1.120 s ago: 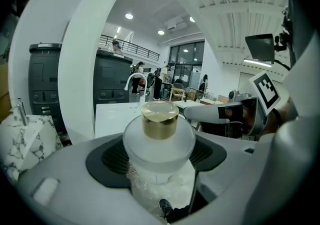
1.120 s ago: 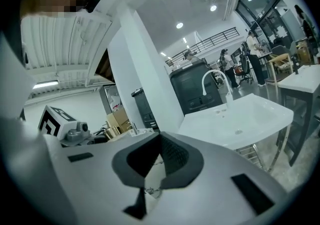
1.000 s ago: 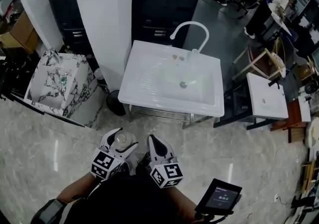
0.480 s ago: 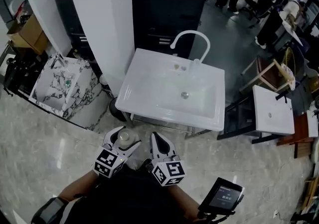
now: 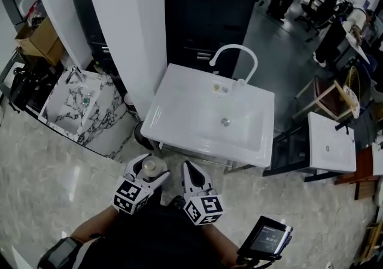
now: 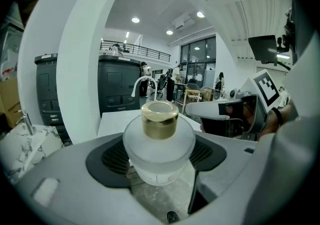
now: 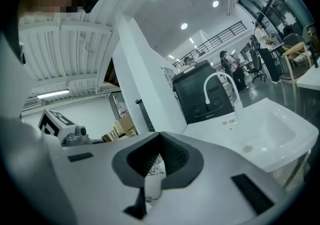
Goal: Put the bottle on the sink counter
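Holding a round frosted-glass bottle (image 6: 159,145) with a gold cap (image 6: 159,118), the left gripper (image 5: 147,170) has its dark pads pressed against the bottle's sides, and the bottle stands upright between them. In the head view it sits low, close to the person's body and above the glossy marble floor (image 5: 54,184), short of the white rectangular sink unit (image 5: 179,103) ahead. That unit's worktop is bare, with a curved white tap (image 5: 234,57) at its far edge. The right gripper (image 5: 187,171), just beside the left one, has its jaws drawn almost together, seemingly with only a sliver between them and nothing held. A marble-patterned basin (image 5: 72,103) lies left of a white pillar (image 5: 116,28).
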Available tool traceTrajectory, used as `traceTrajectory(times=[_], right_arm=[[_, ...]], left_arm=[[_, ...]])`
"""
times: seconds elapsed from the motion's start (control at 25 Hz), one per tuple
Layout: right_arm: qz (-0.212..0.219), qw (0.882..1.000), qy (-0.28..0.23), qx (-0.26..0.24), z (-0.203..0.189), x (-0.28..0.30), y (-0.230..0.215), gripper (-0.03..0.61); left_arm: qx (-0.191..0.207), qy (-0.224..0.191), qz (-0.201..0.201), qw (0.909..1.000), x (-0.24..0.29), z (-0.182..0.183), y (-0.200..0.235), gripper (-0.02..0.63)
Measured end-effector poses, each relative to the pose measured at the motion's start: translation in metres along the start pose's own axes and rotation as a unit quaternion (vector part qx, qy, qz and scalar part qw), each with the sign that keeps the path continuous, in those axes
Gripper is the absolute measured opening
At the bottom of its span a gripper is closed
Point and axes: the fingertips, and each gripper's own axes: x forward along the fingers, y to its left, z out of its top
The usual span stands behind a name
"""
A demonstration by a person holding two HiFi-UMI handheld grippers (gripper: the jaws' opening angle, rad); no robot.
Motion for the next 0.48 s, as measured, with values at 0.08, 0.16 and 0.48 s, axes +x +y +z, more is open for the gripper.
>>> traceTrajectory(times=[0.08, 0.16, 0.48], right_arm=[[-0.007, 1.0, 0.001, 0.0, 0.001, 0.002, -0.006, -0.005], [-0.014, 1.0, 0.002, 0.0, 0.002, 0.005, -0.011, -0.005], [-0.045, 0.999, 0.002, -0.005, 0.011, 0.04, -0.03, -0.005]], left_arm=[[-0.003, 0.001, -0.003, 1.0, 0.006, 0.002, 0.003, 0.336], [-0.004, 0.002, -0.013, 0.9999, 0.013, 0.002, 0.004, 0.336], [0.006, -0.008, -0.048, 0.9988, 0.047, 0.02, 0.03, 0.336]])
